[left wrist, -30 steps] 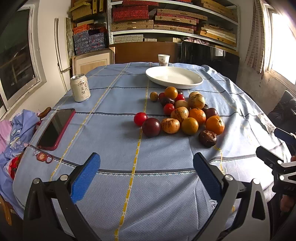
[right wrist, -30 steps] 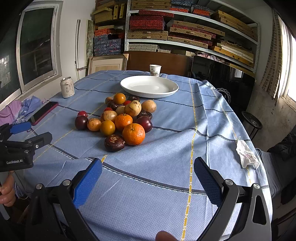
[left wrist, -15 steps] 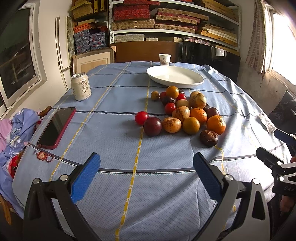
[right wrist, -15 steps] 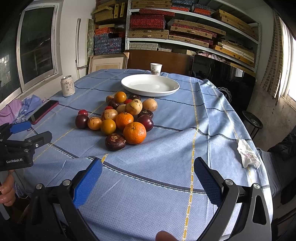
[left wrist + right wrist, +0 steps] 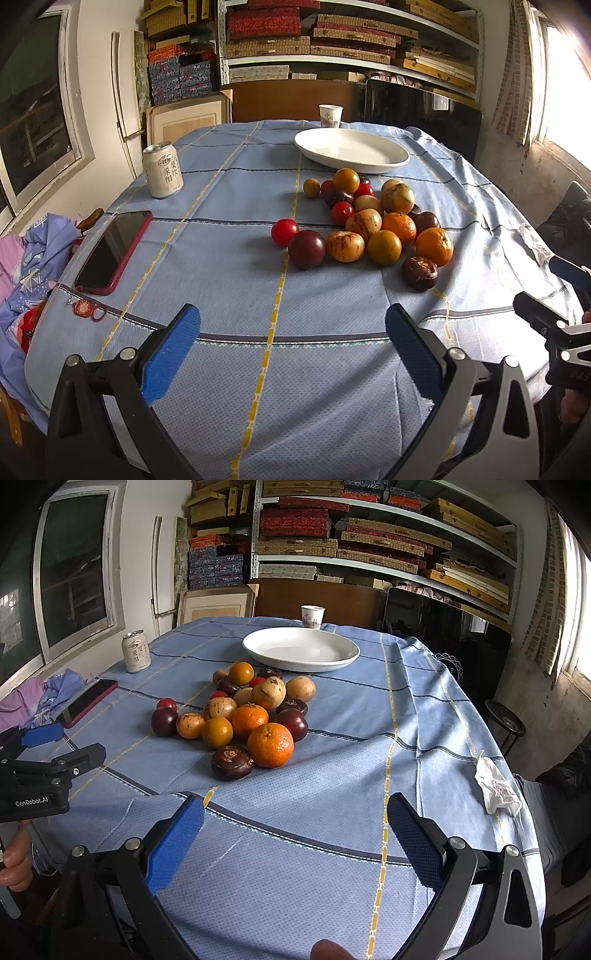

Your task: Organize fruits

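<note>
A heap of fruit (image 5: 369,221) (image 5: 243,712) lies mid-table on the blue cloth: oranges, dark plums, small red fruits, tan pears. Nearest in the right wrist view are an orange (image 5: 270,744) and a dark wrinkled fruit (image 5: 232,763). A red fruit (image 5: 284,231) and a dark plum (image 5: 306,249) sit at the heap's left edge. Behind the heap stands a white plate (image 5: 351,151) (image 5: 301,650) with nothing on it. My left gripper (image 5: 291,350) hovers open over the near cloth, well short of the fruit. My right gripper (image 5: 295,834) is likewise open, holding nothing.
A drink can (image 5: 162,170) and a red-cased phone (image 5: 114,251) lie at the left, a paper cup (image 5: 330,116) behind the plate, a crumpled tissue (image 5: 495,790) near the right edge. Shelves of boxes fill the back wall. Clothes hang off the left side.
Both grippers have crept slightly forward toward the fruit; the heap appears a little closer. Neither gripper's fingers have changed their spread, and no fruit has moved.
</note>
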The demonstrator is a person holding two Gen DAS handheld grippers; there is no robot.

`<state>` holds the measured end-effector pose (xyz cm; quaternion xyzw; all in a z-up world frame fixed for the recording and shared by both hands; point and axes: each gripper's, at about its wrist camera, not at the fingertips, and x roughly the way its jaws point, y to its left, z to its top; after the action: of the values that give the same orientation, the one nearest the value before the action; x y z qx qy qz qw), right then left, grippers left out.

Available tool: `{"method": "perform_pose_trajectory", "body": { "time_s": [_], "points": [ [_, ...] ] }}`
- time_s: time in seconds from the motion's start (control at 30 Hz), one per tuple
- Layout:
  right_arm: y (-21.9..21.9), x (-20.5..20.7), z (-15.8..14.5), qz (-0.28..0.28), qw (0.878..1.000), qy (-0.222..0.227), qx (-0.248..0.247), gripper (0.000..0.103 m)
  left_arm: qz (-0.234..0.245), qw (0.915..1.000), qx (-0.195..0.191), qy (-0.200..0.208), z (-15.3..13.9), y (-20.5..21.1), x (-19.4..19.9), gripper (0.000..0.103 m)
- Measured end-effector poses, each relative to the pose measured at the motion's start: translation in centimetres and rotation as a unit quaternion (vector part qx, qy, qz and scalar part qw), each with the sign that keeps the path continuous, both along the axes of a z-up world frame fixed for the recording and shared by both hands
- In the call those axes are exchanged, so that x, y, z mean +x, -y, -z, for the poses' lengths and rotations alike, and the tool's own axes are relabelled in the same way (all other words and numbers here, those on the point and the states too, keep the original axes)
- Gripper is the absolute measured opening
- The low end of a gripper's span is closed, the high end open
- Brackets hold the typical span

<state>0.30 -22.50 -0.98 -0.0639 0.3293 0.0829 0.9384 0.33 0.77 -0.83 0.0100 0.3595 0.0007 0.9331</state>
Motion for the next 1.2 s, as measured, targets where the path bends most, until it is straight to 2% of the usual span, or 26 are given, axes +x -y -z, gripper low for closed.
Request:
{"method": "perform_pose_trajectory", "body": {
  "time_s": [1.2],
  "points": [
    [0.03, 0.13, 0.0, 0.001, 1.0, -0.009, 0.0, 0.1, -0.001, 0.9999, 0.002, -0.01, 0.77, 0.13, -0.04, 0.098]
  ]
}}
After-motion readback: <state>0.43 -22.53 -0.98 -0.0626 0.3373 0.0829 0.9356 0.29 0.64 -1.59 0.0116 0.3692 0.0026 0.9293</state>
